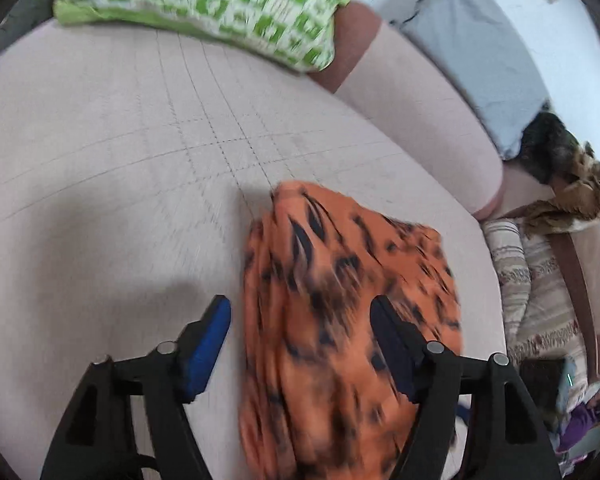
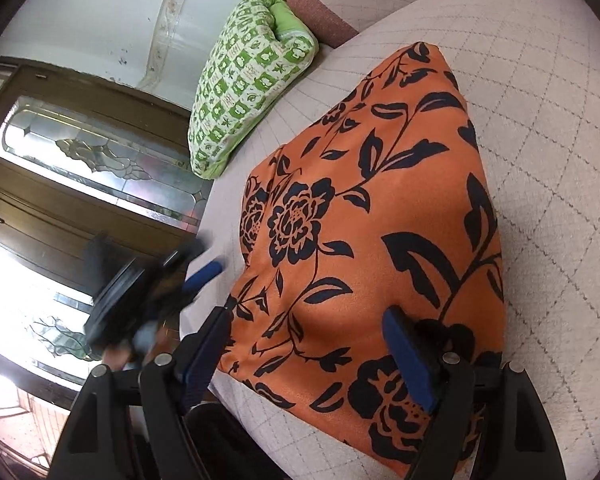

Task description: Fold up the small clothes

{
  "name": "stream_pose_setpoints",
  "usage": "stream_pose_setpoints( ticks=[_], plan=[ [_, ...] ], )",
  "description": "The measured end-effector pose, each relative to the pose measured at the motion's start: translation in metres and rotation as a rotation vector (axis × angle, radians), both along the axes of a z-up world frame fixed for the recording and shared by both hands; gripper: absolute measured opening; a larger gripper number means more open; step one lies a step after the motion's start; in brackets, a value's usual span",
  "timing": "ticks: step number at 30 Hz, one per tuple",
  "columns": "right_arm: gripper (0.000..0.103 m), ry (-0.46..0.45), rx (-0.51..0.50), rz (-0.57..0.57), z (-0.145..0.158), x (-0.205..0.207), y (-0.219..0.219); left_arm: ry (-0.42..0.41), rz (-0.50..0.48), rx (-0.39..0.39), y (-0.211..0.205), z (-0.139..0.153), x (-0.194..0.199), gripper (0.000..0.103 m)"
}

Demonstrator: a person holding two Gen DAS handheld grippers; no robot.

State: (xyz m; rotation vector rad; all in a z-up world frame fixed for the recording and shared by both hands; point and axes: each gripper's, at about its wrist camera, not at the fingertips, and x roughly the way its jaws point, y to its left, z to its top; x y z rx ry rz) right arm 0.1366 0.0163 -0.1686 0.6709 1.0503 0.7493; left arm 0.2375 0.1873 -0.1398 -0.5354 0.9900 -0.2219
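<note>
The orange garment with the dark floral print (image 2: pixel 364 216) is seen lying on the pale quilted bedcover (image 2: pixel 540 160), already gathered into a rough folded slab, its near edge just under the right gripper (image 2: pixel 308 344). That gripper's blue-padded jaws are held wide apart above the cloth, and nothing is pinched between them. In the left wrist view the same garment (image 1: pixel 340 300) is blurred, and the left gripper (image 1: pixel 300 332) is shown with its jaws parted, one pad over bare cover and the other over the fabric; no grip is made. The step in hand is judged to be a pause between folds, with the piece released and both tools free. For the next move, an edge or corner of the near side would need to be pinched cleanly, through all layers, then carried across without the stack being dragged. A green-and-white checked cushion (image 2: pixel 252 88) is noted beyond. No brand, label or legible writing can be made out anywhere.
</note>
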Motion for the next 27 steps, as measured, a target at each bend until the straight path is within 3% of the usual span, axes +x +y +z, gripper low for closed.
stream_pose_setpoints(
  ticks=[1, 2, 5, 7, 9, 14, 15, 18, 20, 23, 27],
  plan=[
    [0.081, -0.001, 0.007, 0.000, -0.001, 0.000, -0.001, 0.039, -0.013, 0.023, 0.000, -0.011, 0.014, 0.027],
    [0.081, 0.000, 0.015, 0.000, -0.001, 0.000, -0.001, 0.079, -0.030, 0.031, -0.002, -0.022, 0.026, 0.016],
    [0.081, -0.004, 0.022, 0.005, -0.004, -0.001, -0.001, 0.071, -0.054, 0.058, -0.005, -0.024, 0.035, 0.016],
    [0.081, -0.010, 0.022, 0.008, -0.004, -0.001, -0.001, 0.064, -0.051, 0.083, -0.004, -0.020, 0.032, 0.027],
    [0.081, -0.012, 0.028, 0.007, -0.005, -0.002, -0.002, 0.048, -0.034, 0.115, -0.003, -0.012, 0.020, 0.050],
    [0.081, 0.019, 0.044, -0.021, 0.002, -0.005, -0.005, -0.065, -0.052, 0.182, -0.013, 0.023, -0.035, 0.052],
    [0.081, 0.021, 0.066, -0.027, 0.005, -0.007, -0.007, -0.102, -0.053, 0.187, -0.019, 0.030, -0.050, 0.056],
    [0.087, 0.060, 0.085, -0.036, -0.005, -0.008, -0.005, -0.053, -0.060, 0.263, -0.036, 0.013, -0.064, 0.062],
    [0.087, 0.074, 0.066, -0.040, -0.007, -0.008, -0.006, 0.046, -0.057, 0.335, -0.042, -0.012, -0.063, 0.063],
    [0.087, 0.023, 0.083, -0.058, 0.016, -0.028, -0.017, 0.000, 0.006, 0.295, -0.041, -0.001, -0.079, 0.068],
    [0.087, -0.015, 0.001, -0.113, 0.023, -0.047, -0.039, -0.076, 0.003, 0.368, -0.056, 0.022, -0.100, 0.073]
  ],
)
